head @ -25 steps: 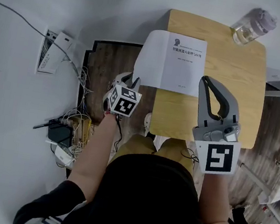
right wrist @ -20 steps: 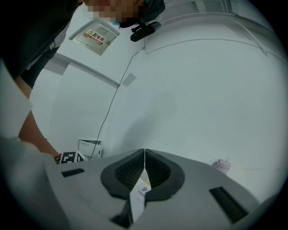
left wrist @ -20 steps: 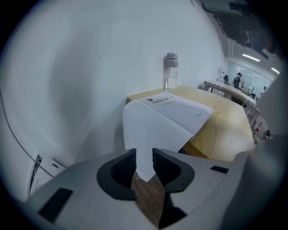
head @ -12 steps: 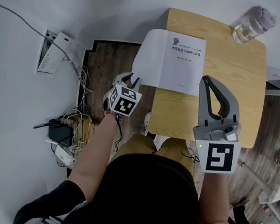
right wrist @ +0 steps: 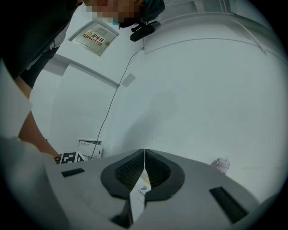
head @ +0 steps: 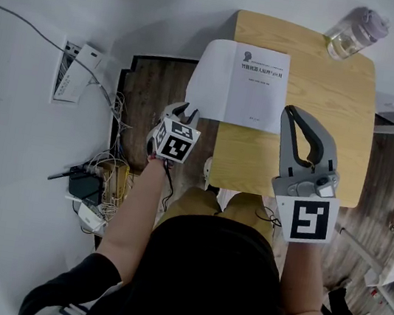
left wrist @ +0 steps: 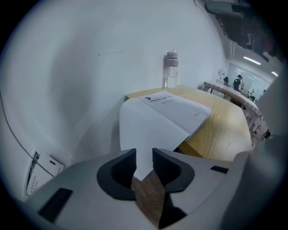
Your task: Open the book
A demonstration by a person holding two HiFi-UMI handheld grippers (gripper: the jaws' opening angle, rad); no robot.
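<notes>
A white book (head: 259, 89) lies on the far left part of a wooden table (head: 321, 129), its printed title page facing up and one blank leaf (head: 211, 81) spread out past the table's left edge, unsupported. The left gripper (left wrist: 144, 156) sits below that edge with its jaws apart, and the leaf's corner shows in the gap, ungripped. The right gripper (right wrist: 144, 155) has its jaws pressed together on nothing and is by the book's right edge (whether it touches is unclear). The likely risks are that a pinch on the corner alone could crease or tear the hanging leaf, and that a sideways tug could drag the unweighted book off the table. A water bottle (head: 356, 36) stands well apart.
</notes>
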